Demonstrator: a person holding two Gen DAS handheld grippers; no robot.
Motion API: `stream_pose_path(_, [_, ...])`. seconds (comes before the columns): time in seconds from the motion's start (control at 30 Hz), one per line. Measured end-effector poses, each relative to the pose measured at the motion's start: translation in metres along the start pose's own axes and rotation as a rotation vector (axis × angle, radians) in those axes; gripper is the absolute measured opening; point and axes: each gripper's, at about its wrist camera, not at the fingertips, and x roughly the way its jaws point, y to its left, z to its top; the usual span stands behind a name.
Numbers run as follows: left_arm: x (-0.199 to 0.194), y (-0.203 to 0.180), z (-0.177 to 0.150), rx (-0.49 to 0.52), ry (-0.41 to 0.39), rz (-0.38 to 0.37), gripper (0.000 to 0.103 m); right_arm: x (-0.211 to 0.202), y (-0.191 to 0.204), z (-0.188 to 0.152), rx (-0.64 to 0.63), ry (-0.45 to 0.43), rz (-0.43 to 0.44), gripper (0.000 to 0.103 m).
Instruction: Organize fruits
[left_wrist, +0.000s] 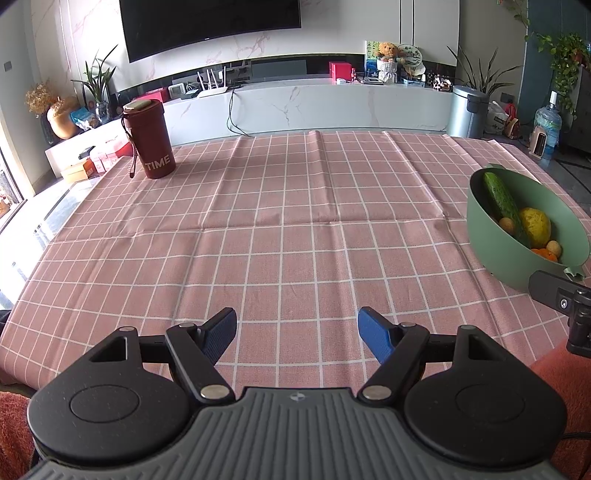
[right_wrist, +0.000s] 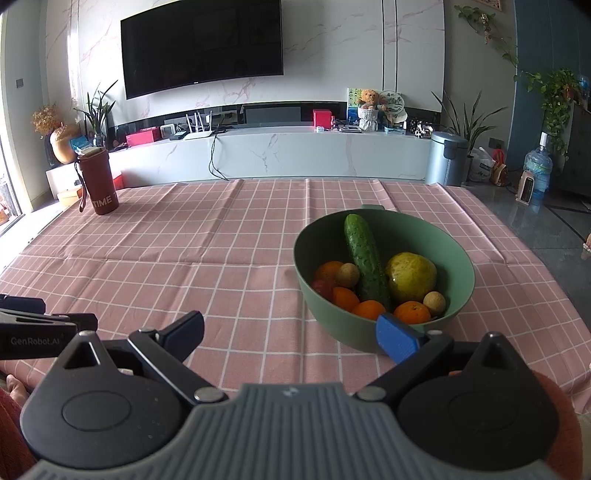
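Currently, on the table:
Bowl: green bowl (right_wrist: 384, 258) on the pink checked tablecloth (right_wrist: 221, 266), toward the right side, just ahead of the right gripper.
Fruit: all gathered inside the bowl; a cucumber (right_wrist: 365, 258) leans against the far wall, a yellow-green fruit (right_wrist: 410, 277) beside it, oranges (right_wrist: 412, 312) and small tan round fruits (right_wrist: 347, 275) around them. None lies loose on the cloth in either view.
Left gripper (left_wrist: 297, 334): fingers spread wide, holding nothing, low over bare cloth.
Right gripper (right_wrist: 290, 334): fingers spread wide, empty, its blue pad in front of the bowl's near rim.
Cup: dark red cup (left_wrist: 149, 140) at the far left, well apart.
Stage: fits fruit already collected, or fruit waiting to be taken out and sorted.
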Motion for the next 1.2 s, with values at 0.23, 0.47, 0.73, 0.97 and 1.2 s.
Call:
stream_pose_path(0.23, [-0.0001,0.0003,-0.0012,-0.002,-0.001,0.000,0.088,-0.0001,0.0004,-0.0003,-0.001,0.000,0.000,0.096])
stream_pose_path(0.47, [-0.0001,0.0006,-0.0011,-0.002,0.000,-0.001,0.088,-0.0001,0.0004,-0.0002,-0.001,0.000,0.000,0.096])
stream_pose_path(0.73, [-0.0004,0.0010,-0.0008,-0.004,0.001,-0.001,0.088,-0.0001,0.0004,-0.0001,-0.002,0.001,0.000,0.096])
stream_pose_path(0.97, [-0.0006,0.0013,-0.0007,-0.005,0.000,-0.002,0.088,-0.0002,0.0005,0.0001,-0.002,0.001,0.000,0.097])
stream_pose_path(1.2, [-0.0012,0.0016,-0.0021,-0.008,-0.001,0.002,0.088,-0.0004,0.0004,0.0002,-0.002,0.001,0.000,0.097])
